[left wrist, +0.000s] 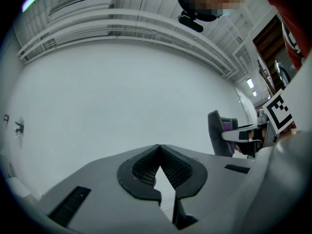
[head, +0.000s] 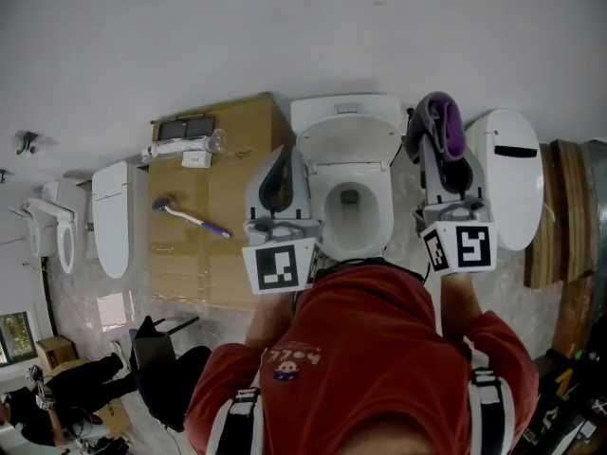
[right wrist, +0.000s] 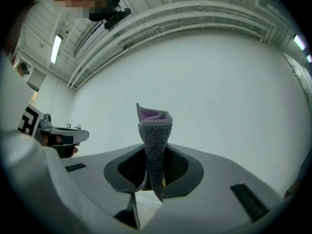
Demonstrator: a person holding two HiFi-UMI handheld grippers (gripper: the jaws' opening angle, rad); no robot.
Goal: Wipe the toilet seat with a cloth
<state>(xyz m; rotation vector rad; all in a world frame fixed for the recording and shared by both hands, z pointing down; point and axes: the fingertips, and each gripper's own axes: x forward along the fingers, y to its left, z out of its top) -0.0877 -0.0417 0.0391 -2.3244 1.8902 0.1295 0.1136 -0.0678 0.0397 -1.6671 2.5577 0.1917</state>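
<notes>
Right tongs point(right wrist: 154, 152) pinching cloth point(right wrist: 155, 130), left tongs point(left wrist: 159, 152) pressed together; brush point(head: 190, 217) on box point(head: 237, 140) beside toilet point(head: 327, 159).

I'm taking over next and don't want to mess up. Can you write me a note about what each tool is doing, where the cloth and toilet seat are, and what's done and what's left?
Left tool: shut, holding nothing, held up to the left of the bowl.
Right tool: shut on the cloth, a grey and purple cloth that sticks out past the tips.
Toilet seat: down, straight ahead between the two tools.
Done: cloth picked up. It is held in the air and is not touching the seat.
Left: lower the cloth onto the seat and wipe all around the ring.
</notes>
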